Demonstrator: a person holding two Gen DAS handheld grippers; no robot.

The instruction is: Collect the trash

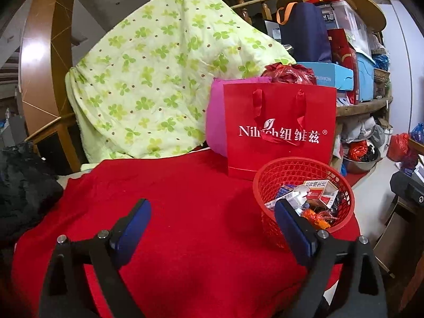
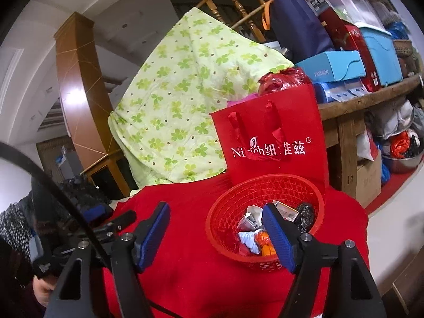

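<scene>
Left gripper spread wide, nothing between pads, above red cloth. Right gripper likewise spread, empty. Red mesh basket sits on cloth ahead-right of both tools, behind each right fingertip. Trash lies inside basket: small cartons, crumpled wrappers, orange scrap. Red paper bag stands upright just behind basket. Green clover blanket draped behind.

Open ground: we find the red cloth bare to the left of the red basket. Obstacles: the red paper bag just behind the basket, the green quilt at the back left, and dark fabric at the left edge.
</scene>
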